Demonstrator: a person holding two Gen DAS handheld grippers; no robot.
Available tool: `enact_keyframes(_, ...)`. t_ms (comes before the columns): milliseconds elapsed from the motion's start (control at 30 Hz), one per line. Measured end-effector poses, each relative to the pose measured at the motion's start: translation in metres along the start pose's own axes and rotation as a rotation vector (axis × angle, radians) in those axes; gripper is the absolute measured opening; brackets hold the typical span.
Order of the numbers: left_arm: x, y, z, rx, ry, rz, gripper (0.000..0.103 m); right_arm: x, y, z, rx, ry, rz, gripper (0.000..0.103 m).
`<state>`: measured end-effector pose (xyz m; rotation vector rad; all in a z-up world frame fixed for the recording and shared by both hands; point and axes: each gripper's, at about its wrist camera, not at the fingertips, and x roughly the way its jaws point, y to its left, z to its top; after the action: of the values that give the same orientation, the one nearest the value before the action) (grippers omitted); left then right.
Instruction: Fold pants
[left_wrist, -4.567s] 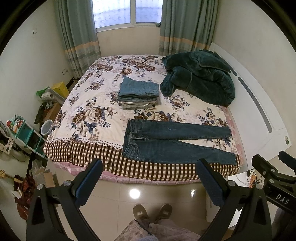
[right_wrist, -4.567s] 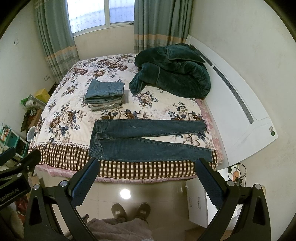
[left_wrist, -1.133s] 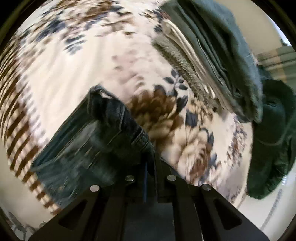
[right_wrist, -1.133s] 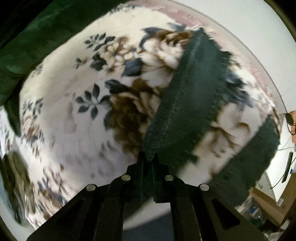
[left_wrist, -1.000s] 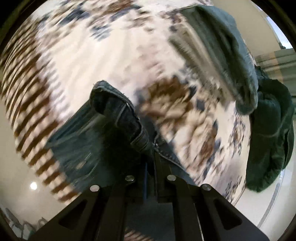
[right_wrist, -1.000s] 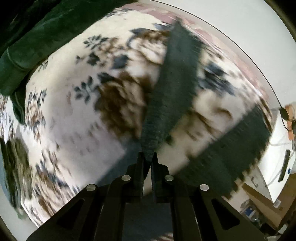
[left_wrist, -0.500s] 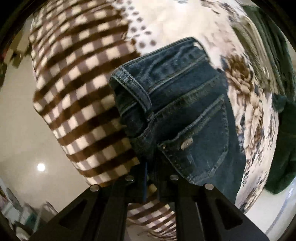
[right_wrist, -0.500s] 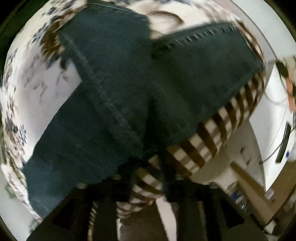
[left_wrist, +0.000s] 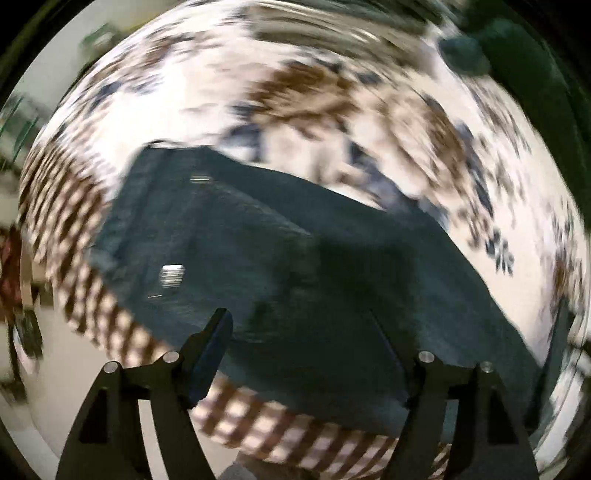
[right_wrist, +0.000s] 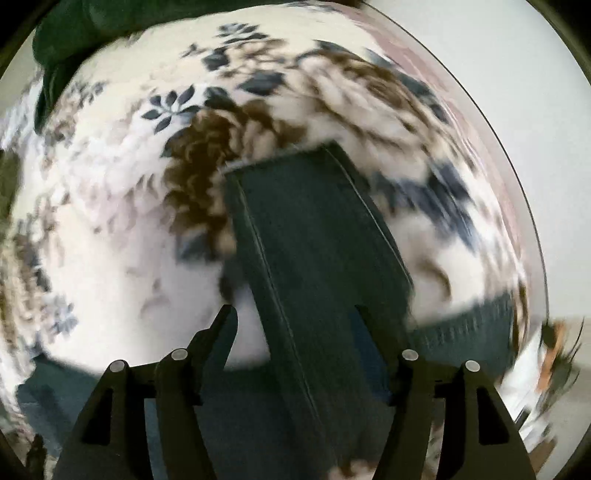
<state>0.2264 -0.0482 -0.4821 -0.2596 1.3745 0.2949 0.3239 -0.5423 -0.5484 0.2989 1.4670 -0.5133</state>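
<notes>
One pair of jeans (left_wrist: 314, 266) is seen laid lengthwise-folded along the checked front edge of the floral bedspread (left_wrist: 332, 92). Left gripper (left_wrist: 299, 347): jaws just opened, nothing grasped. Right gripper (right_wrist: 295, 332): likewise released above the leg hems. Lengthwise fold judged done; a crosswise fold, hems regrasped, is called for next.

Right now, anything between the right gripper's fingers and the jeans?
Nothing. In the right wrist view the right gripper hangs over the jeans leg on the floral bedspread. Its fingers have just been opening, pressing on nothing.
</notes>
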Motion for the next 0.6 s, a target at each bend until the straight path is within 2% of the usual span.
enact_keyframes(100, 0.025, -0.032, -0.008, 0.083, 0.037, 0.025, 0.072, 0.026, 0.019, 0.02, -0.077, 0.012, -0.074, 0.067)
enact_keyframes(200, 0.053, -0.05, -0.017, 0.124, 0.086, 0.04, 0.072, 0.053, 0.03, 0.024, -0.164, 0.036, -0.131, 0.066)
enact_keyframes(233, 0.059, -0.052, -0.019, 0.126, 0.102, 0.047, 0.072, 0.053, 0.027, 0.02, -0.171, 0.014, -0.126, 0.058)
enact_keyframes(267, 0.066, -0.051, -0.021, 0.129, 0.109, 0.046, 0.074, 0.05, 0.023, 0.017, -0.168, -0.011, -0.128, 0.046)
enact_keyframes(300, 0.068, -0.051, -0.021, 0.133, 0.107, 0.045, 0.075, 0.043, 0.014, 0.013, -0.157, -0.038, -0.135, 0.015)
enact_keyframes(333, 0.07, -0.049, -0.021, 0.13, 0.108, 0.038, 0.075, 0.039, 0.003, 0.006, -0.132, -0.058, -0.14, 0.01)
enact_keyframes(433, 0.074, -0.044, -0.019, 0.128, 0.122, 0.022, 0.078, 0.006, -0.053, -0.009, 0.046, -0.13, -0.085, 0.009)
enact_keyframes(533, 0.081, -0.04, -0.015, 0.128, 0.148, 0.004, 0.083, -0.029, -0.142, -0.04, 0.323, -0.177, -0.035, 0.009)
enact_keyframes(600, 0.086, -0.036, -0.011, 0.13, 0.162, 0.005, 0.085, -0.037, -0.195, -0.066, 0.482, -0.17, -0.001, 0.01)
